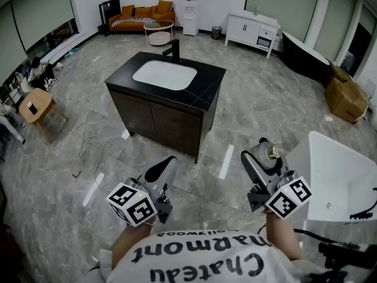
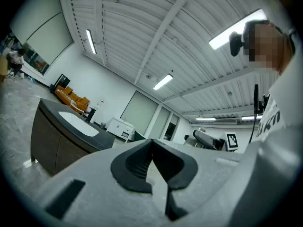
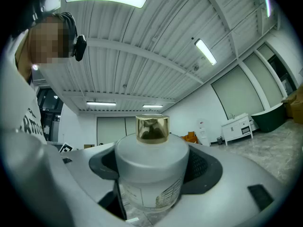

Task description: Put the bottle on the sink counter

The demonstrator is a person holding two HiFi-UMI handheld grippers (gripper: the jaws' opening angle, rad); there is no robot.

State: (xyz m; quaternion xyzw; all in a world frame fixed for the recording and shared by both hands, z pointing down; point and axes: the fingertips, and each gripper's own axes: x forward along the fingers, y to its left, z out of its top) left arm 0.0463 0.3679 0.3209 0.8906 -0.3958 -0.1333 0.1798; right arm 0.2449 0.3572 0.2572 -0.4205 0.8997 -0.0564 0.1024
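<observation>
My right gripper point(image 1: 263, 159) grips bottle point(image 3: 150, 174) between wide-spread jaws, pads against both sides of its body. Bottle upright, long axis vertical, gold cap point(image 3: 152, 128) toward ceiling. Sink counter point(image 1: 206, 93) well apart, ahead. My left gripper point(image 2: 152, 150) closed, empty.
</observation>
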